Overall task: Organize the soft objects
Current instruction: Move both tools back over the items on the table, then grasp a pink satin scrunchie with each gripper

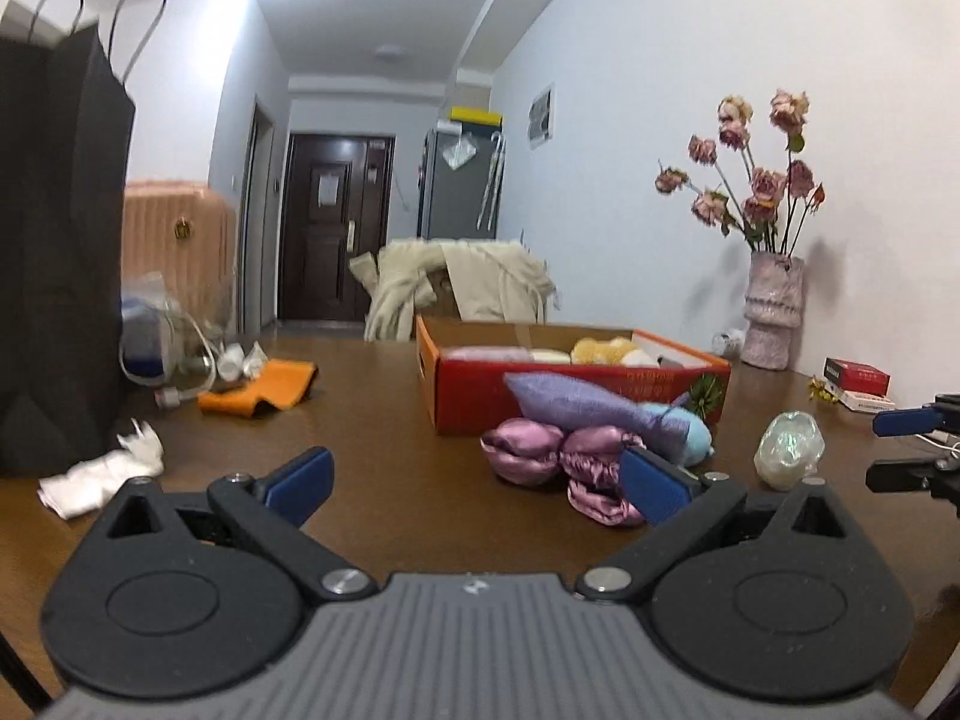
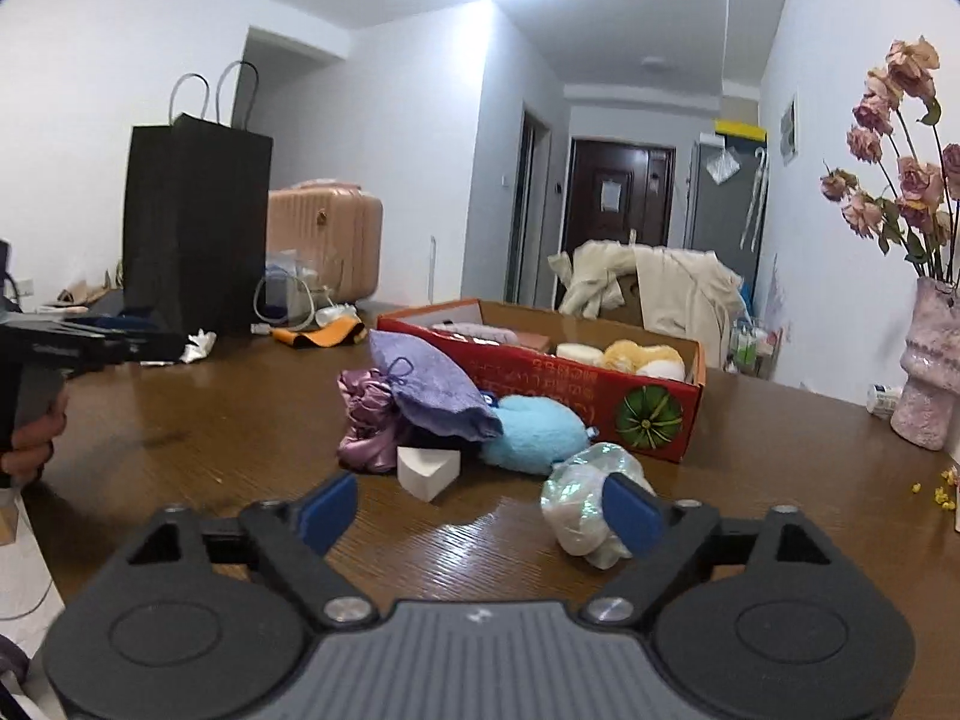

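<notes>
Both my jaws wide apart, nothing held – right gripper (image 2: 480, 513) by iridescent pouch (image 2: 591, 495), lower right of centre on surface (image 2: 210, 420); probably light, squashy, slippery – pinch its middle, then red box (image 2: 600, 396)

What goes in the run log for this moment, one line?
left tongs: open, empty | right tongs: open, empty | purple pouch, blue plush, pink satin: on table beside red box
</notes>
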A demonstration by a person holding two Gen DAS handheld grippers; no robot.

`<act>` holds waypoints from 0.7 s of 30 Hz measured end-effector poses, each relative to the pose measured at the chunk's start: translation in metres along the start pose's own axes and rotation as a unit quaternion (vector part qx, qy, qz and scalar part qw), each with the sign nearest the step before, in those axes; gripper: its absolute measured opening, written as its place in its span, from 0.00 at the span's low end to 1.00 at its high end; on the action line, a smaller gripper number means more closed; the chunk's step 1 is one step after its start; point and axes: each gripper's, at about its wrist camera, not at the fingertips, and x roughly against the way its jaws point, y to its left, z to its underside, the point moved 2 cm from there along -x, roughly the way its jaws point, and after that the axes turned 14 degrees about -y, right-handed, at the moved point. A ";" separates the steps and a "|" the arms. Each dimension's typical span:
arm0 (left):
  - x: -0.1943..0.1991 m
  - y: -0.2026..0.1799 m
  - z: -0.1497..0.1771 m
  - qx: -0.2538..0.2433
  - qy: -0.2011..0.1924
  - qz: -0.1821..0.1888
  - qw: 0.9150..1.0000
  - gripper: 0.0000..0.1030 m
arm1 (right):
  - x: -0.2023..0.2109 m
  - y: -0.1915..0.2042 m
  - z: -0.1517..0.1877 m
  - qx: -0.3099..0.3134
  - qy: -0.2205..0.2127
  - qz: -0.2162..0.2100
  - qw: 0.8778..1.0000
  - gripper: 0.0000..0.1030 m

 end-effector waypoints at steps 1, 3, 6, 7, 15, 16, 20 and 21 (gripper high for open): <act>-0.003 -0.001 0.002 0.000 0.006 -0.002 1.000 1.00 | -0.001 0.000 0.003 -0.005 0.001 -0.001 1.000 0.86; -0.006 -0.007 0.005 -0.005 0.015 -0.002 1.000 1.00 | -0.003 -0.001 0.006 -0.014 0.005 0.000 1.000 0.86; -0.005 -0.014 0.007 -0.013 0.017 0.010 1.000 1.00 | -0.002 -0.004 0.008 -0.027 0.001 0.008 1.000 0.86; -0.005 -0.017 0.009 -0.019 0.020 0.018 0.999 1.00 | -0.001 -0.005 0.009 -0.033 0.000 0.011 0.999 0.86; -0.013 -0.030 0.013 -0.024 0.039 0.041 0.998 1.00 | -0.007 -0.008 0.015 -0.052 0.013 0.025 0.998 0.86; -0.015 -0.030 0.013 -0.022 0.043 0.043 0.998 1.00 | -0.008 -0.009 0.015 -0.054 0.014 0.027 0.998 0.86; -0.032 -0.025 0.006 -0.006 0.070 0.056 0.996 1.00 | -0.019 -0.011 0.009 -0.070 0.027 0.020 0.997 0.85; -0.041 -0.022 0.000 -0.009 0.075 0.057 0.996 1.00 | -0.024 -0.011 0.005 -0.079 0.032 0.011 0.996 0.84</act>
